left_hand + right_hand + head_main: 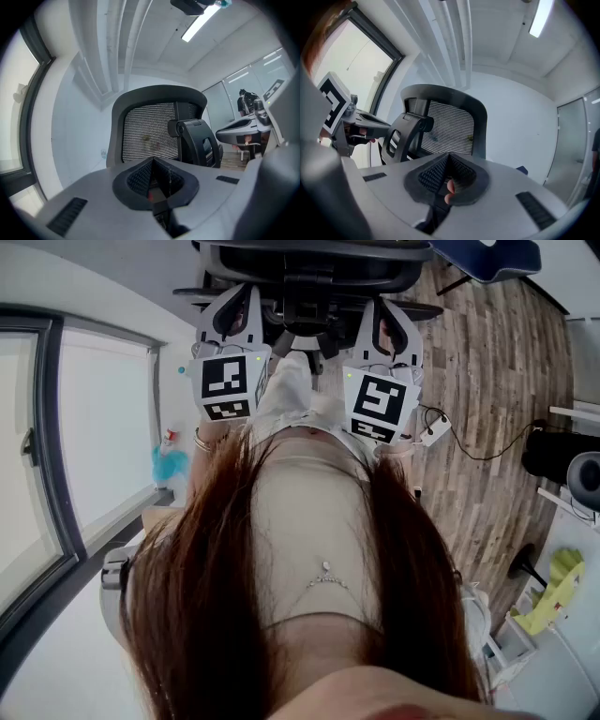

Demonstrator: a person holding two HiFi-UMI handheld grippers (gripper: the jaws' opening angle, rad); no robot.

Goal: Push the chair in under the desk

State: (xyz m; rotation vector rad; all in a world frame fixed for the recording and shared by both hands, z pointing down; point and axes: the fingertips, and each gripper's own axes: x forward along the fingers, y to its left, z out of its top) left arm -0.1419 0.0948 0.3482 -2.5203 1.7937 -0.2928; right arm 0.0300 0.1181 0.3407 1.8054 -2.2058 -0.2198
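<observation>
Okay, I've got both tools up in front of me, side by side and roughly level. The left gripper (pixel 153 160) has its jaws pressed together with nothing between them. The right gripper (pixel 449 155) is the same, jaws pressed together and nothing pinched. I reckon that's on purpose: closed tips make a blunt nose for shoving, not grabbing.

The chair (pixel 146 132) sits straight ahead on the far side, mesh backrest facing me, with an armrest (pixel 199 140) showing between the two tools. From both gripper views it looks near but still apart from the tips, so I'd say the push isn't under way yet. Having one tool on each side of the back should keep it rolling straight.

I can't pick out the desk in any view, so I can't say how far the chair has to travel.

For containers, nothing I can name for sure. There's a teal thing (pixel 169 463) by the window (pixel 103 427) on the left, too small to tell. A cable (pixel 478 451) trails over the wooden floor (pixel 487 352) at right.
</observation>
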